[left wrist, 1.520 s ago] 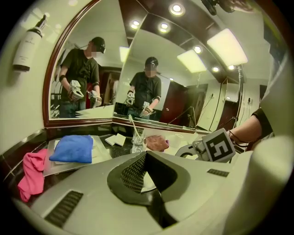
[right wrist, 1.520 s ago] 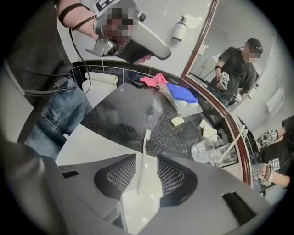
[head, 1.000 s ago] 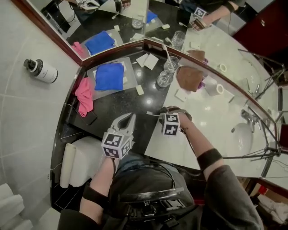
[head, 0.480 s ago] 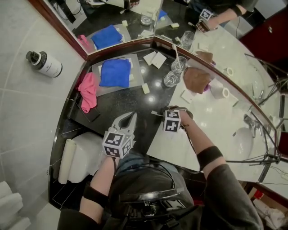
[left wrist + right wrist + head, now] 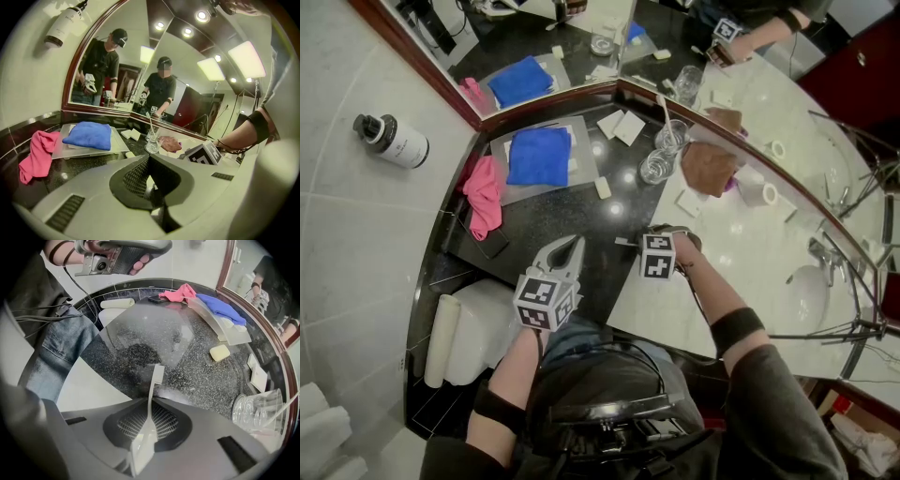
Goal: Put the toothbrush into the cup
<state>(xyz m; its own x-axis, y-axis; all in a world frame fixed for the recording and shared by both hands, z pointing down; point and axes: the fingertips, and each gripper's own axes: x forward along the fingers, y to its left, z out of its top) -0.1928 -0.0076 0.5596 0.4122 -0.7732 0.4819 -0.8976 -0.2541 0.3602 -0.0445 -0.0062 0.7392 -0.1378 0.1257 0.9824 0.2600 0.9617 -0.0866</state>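
Right tongs (image 5: 149,405) nose-down, newly tight round toothbrush (image 5: 157,375)

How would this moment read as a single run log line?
right gripper: fingers just closed in on toothbrush | left gripper: shut, empty | glass cup: awaiting toothbrush
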